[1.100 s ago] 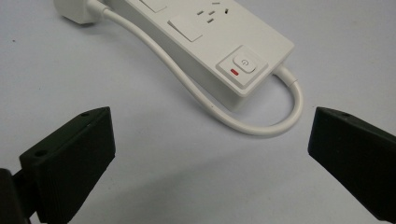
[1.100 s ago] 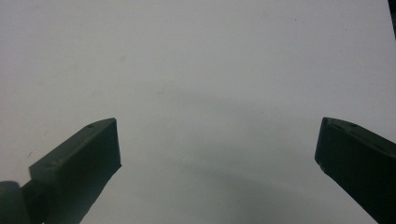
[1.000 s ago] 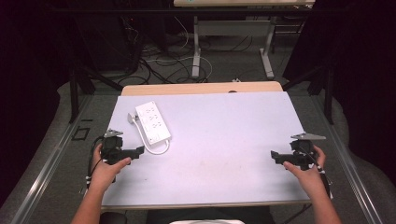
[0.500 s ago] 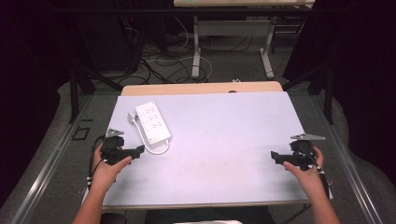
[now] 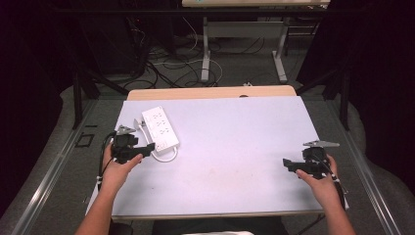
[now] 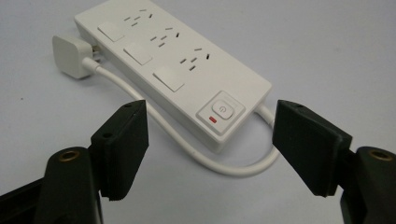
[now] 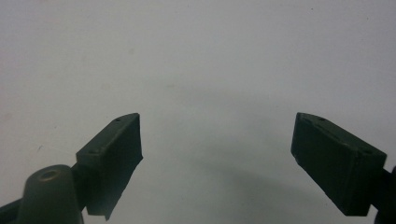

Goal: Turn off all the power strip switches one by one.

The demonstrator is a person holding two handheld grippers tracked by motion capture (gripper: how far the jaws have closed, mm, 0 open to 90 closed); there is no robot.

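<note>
While the high view shows the left claw (image 5: pixel 148 147) just beside the power strip (image 5: pixel 160 128) and the right claw (image 5: pixel 287 164) well apart from it, the left gripper view shows released jaws, just now narrowing, with the strip's switch end just ahead, untouched, and the right gripper view shows released jaws over the bare table (image 7: pixel 196 56).

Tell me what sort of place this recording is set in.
Probably a lab or recording workspace: a white-topped table ringed by dark curtains, loose cables on the floor, and another desk frame behind.
</note>
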